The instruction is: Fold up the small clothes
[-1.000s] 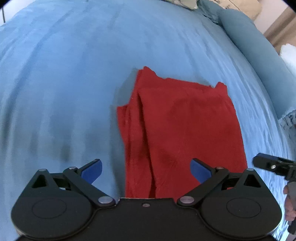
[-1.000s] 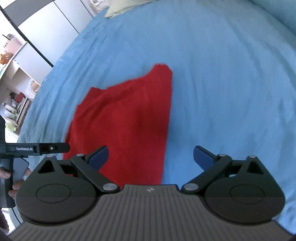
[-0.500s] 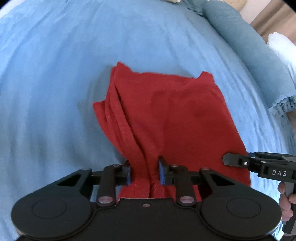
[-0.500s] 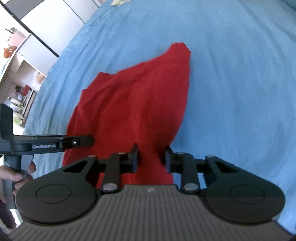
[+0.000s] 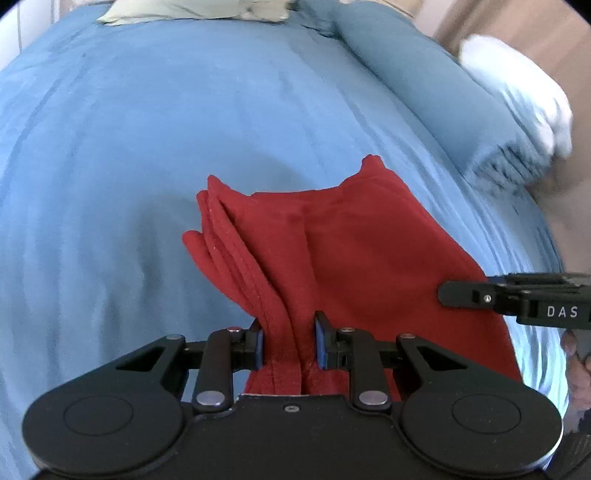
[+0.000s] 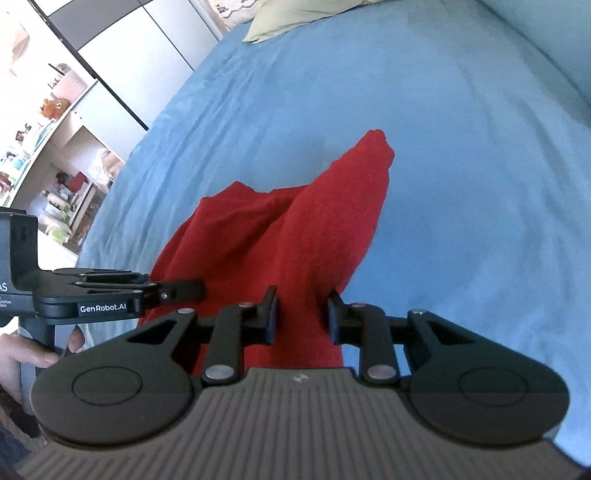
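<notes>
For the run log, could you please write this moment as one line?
left gripper: shut on red garment | right gripper: shut on red garment | garment: near edge lifted off blue bedspread

Left gripper (image 5: pixel 289 345) & right gripper (image 6: pixel 301 320): fingers nearly closed, each pinching red cloth (image 5: pixel 369 258), side by side.

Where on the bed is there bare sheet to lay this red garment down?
Bare blue sheet lies beyond the red garment, up to the pale pillow, and on its left. Another patch lies to its right. Crowded: near edge, where left gripper and right gripper clamp it.
</notes>
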The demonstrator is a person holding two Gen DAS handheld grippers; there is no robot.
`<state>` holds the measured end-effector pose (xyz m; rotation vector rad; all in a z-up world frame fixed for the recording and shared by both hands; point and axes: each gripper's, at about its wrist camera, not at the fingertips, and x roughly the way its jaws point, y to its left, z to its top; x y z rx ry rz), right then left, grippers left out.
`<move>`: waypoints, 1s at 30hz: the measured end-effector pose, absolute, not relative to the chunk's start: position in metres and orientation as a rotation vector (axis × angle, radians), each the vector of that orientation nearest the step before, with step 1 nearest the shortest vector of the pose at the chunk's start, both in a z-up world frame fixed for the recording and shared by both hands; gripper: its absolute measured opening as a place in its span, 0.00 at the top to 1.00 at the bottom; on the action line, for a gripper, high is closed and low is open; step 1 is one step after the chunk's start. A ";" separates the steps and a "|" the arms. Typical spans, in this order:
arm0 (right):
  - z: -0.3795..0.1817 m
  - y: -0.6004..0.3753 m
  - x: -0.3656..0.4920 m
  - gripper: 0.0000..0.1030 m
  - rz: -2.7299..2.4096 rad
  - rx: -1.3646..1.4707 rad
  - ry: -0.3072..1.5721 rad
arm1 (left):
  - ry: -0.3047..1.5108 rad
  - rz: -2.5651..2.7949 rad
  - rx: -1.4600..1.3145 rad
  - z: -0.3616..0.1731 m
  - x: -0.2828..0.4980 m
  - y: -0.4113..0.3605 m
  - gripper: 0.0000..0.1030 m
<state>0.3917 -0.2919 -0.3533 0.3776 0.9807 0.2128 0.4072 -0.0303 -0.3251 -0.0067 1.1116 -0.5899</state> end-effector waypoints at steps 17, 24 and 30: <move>-0.433 -0.328 0.300 0.44 0.072 0.302 1.022 | 1.077 -0.462 0.173 -0.386 0.336 -0.086 0.54; -0.414 -0.318 0.296 0.00 0.043 0.218 0.963 | 0.994 -0.245 0.210 -0.372 0.326 -0.067 0.04; -0.432 -0.321 0.296 0.00 -0.056 0.149 0.985 | 1.060 -0.164 0.240 -0.399 0.332 -0.052 0.04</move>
